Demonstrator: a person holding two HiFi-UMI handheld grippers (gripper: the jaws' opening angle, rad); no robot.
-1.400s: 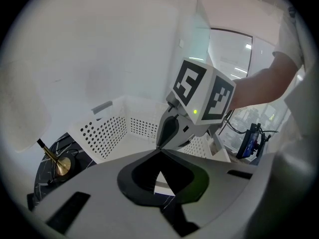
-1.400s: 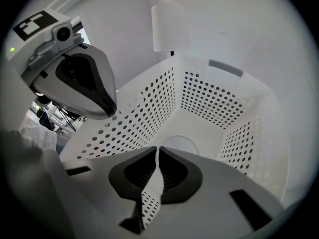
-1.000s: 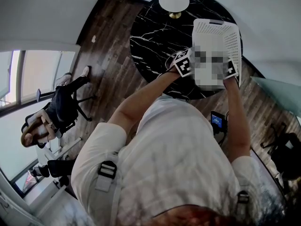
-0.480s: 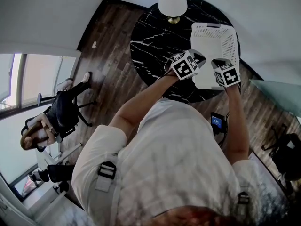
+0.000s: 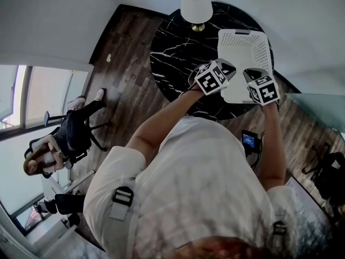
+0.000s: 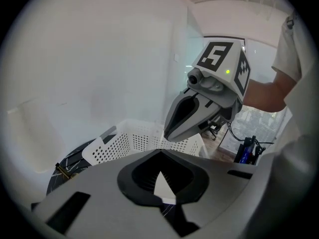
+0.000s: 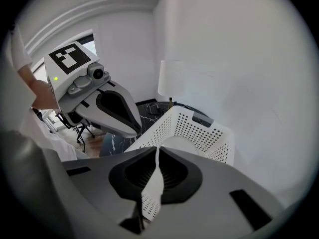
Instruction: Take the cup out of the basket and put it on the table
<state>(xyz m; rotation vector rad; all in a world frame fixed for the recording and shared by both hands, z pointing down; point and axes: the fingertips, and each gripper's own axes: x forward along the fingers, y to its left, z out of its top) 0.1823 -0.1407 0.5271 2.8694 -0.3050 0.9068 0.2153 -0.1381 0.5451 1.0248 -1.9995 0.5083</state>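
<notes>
A white perforated basket (image 5: 257, 43) stands on the round black marble table (image 5: 172, 53), at its far right. Inside it the right gripper view shows a pale rounded shape (image 7: 180, 143) that may be the cup; I cannot tell for sure. My left gripper (image 5: 228, 68) hovers at the basket's near left corner, with its jaws closed to a narrow gap and nothing between them (image 6: 162, 185). My right gripper (image 5: 251, 75) hangs over the basket's near edge, its jaws together and empty (image 7: 152, 183). Each gripper shows in the other's view, the right one (image 6: 192, 116) and the left one (image 7: 119, 113).
A white table lamp (image 5: 195, 7) stands at the table's far edge, left of the basket. White walls close in behind the table. A person sits on a chair (image 5: 67, 131) on the wooden floor to the left. A small blue-lit device (image 5: 249, 140) sits below the table's near edge.
Both grippers have stayed over the basket's near edge and shifted only slightly. Their jaws have not visibly changed.
</notes>
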